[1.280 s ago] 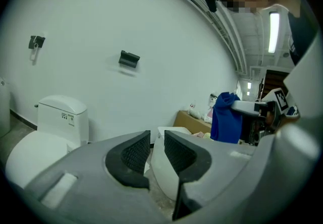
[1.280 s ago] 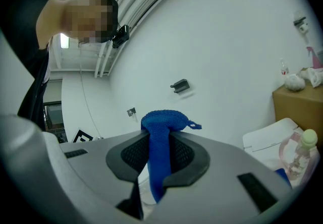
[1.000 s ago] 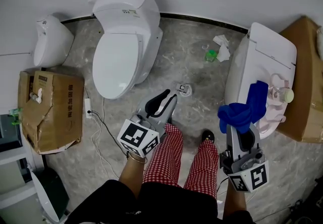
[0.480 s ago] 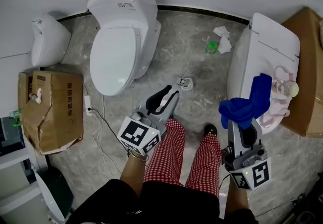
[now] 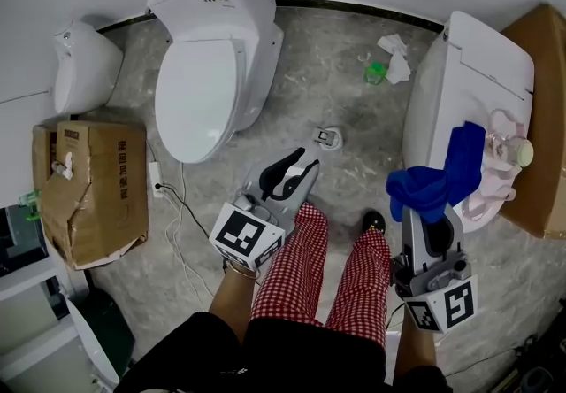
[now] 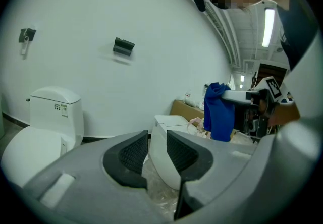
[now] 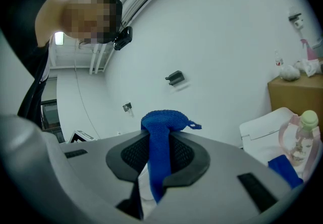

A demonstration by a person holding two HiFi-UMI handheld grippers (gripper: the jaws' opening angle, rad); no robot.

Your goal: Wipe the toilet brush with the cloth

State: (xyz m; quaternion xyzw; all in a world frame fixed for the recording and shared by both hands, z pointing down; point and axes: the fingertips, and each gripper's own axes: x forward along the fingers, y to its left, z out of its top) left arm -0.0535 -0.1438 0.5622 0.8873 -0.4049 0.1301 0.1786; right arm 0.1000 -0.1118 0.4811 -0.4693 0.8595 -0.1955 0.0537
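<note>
Left tongs [image 5: 302,163] low over the floor [image 5: 354,108], by the person's knee in red-checked trousers [image 5: 296,272]. Jaws stand a little apart and have just been opening, with nothing between them. Right tongs [image 5: 424,210] pinch a blue cloth [image 5: 439,183] between the pads, bunched at the tips with the rest hanging free. Both tongs are well apart, one each side of the legs. Just past the cloth, on the right toilet [image 5: 473,64], lies a pink see-through thing with a pale round knob. It is probably the brush [image 5: 508,145], though the detail is too poor to be sure. Neither tongs touch it. Left toilet [image 5: 208,73] has its lid down, with a urinal [image 5: 80,68] beside it against the wall. A torn cardboard box [image 5: 88,192] sits at the left, and litter [image 5: 386,59] lies on the floor between the toilets.
</note>
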